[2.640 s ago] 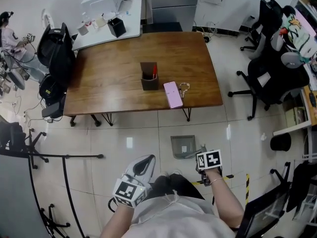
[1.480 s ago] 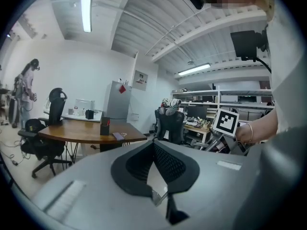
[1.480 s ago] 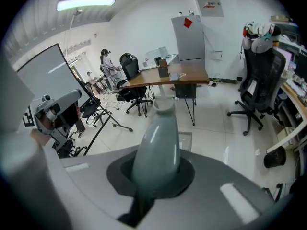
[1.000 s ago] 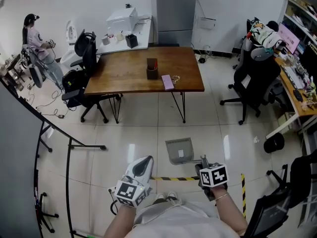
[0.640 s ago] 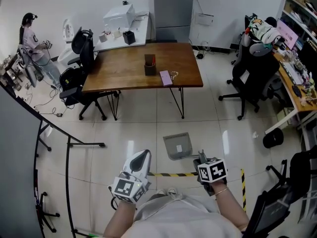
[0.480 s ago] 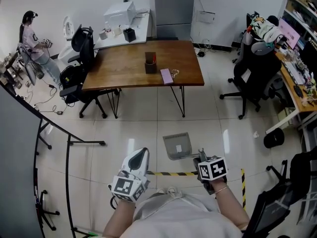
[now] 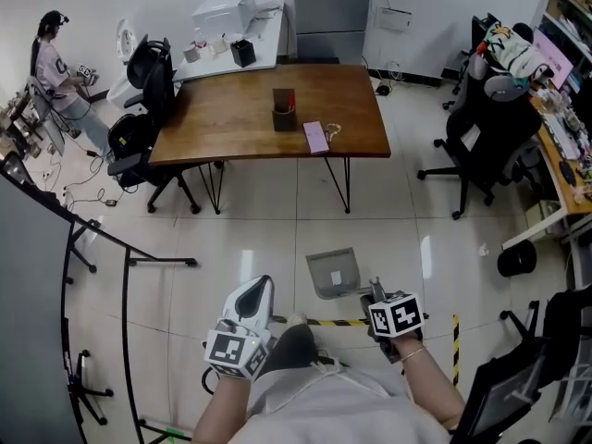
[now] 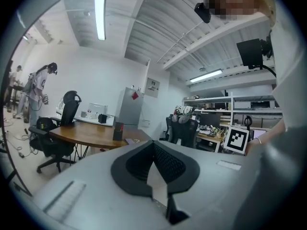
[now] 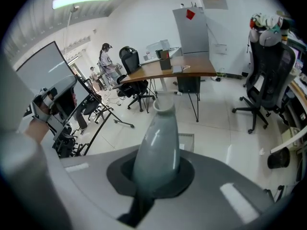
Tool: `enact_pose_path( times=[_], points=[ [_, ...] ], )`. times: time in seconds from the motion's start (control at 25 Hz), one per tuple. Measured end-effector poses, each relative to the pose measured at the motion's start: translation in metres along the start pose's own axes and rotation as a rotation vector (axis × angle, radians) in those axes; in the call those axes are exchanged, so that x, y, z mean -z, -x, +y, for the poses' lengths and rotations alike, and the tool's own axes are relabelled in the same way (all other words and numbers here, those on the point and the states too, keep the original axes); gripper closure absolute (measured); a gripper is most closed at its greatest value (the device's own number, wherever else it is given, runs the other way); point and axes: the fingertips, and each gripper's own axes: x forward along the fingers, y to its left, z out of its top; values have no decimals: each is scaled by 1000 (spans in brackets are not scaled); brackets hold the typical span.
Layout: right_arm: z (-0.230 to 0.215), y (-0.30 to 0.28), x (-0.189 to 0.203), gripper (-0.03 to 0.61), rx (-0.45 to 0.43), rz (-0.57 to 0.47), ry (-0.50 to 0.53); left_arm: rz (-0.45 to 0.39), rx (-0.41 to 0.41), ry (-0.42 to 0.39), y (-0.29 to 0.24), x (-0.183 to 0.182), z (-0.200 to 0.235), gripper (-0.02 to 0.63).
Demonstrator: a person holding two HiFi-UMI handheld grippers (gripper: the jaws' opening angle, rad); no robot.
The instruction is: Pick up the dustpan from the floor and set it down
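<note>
The grey dustpan (image 7: 331, 271) hangs low over the floor tiles in front of me, its handle running back to my right gripper (image 7: 375, 293). In the right gripper view the grey handle (image 9: 157, 138) stands up between the jaws, and my right gripper (image 9: 154, 178) is shut on it; the pan (image 9: 187, 142) shows beyond. Whether the pan touches the floor I cannot tell. My left gripper (image 7: 258, 291) is held beside it to the left, shut with nothing in it. In the left gripper view my left gripper (image 8: 154, 172) points level into the room.
A wooden table (image 7: 222, 123) ahead carries a brown pen holder (image 7: 283, 109) and a pink phone (image 7: 316, 137). Office chairs stand at the right (image 7: 486, 123) and left (image 7: 139, 77). Yellow-black tape (image 7: 328, 322) crosses the floor. A black stand (image 7: 125, 266) is at the left, and a person (image 7: 51, 54) far left.
Both grippers have drifted a little; the right one has sunk slightly with the dustpan still in it. A dark trouser leg now shows between the grippers.
</note>
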Motion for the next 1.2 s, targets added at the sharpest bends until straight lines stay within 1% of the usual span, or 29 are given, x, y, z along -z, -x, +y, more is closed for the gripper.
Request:
enact_pose_path(
  times=[0.08,0.2,0.44,0.6,0.76,0.84,0.92,1.04,1.12,1.2],
  points=[
    [-8,-12,-7,577,12,15,-31,17,1,-5,-15,4,12,598],
    [-22,-31,-24,577,31,28,-72,33,25,-8,-46,3,31,598],
    [-49,-67,-72,577,69,52,-128,32,87,9,-114,-21,76,598],
    [-65,-99,-102,575,97,55,-154,31,128,2,-150,-32,105,598],
    [-84,-132,-120,575,110,70,-152,58,127,59,-175,-28,120,598],
    [-97,-149,-128,577,116,80,-152,86,139,34,-188,-24,119,598],
    [-111,-166,-134,575,119,86,-180,110,137,7,-199,-26,118,598],
    [-129,-186,-141,575,118,102,-231,106,119,22,-210,-30,121,598],
    [-140,-200,-149,577,118,114,-235,107,102,-23,-220,-33,124,598],
    [-146,-214,-155,575,113,120,-228,113,91,-60,-231,-26,128,598]
  ],
)
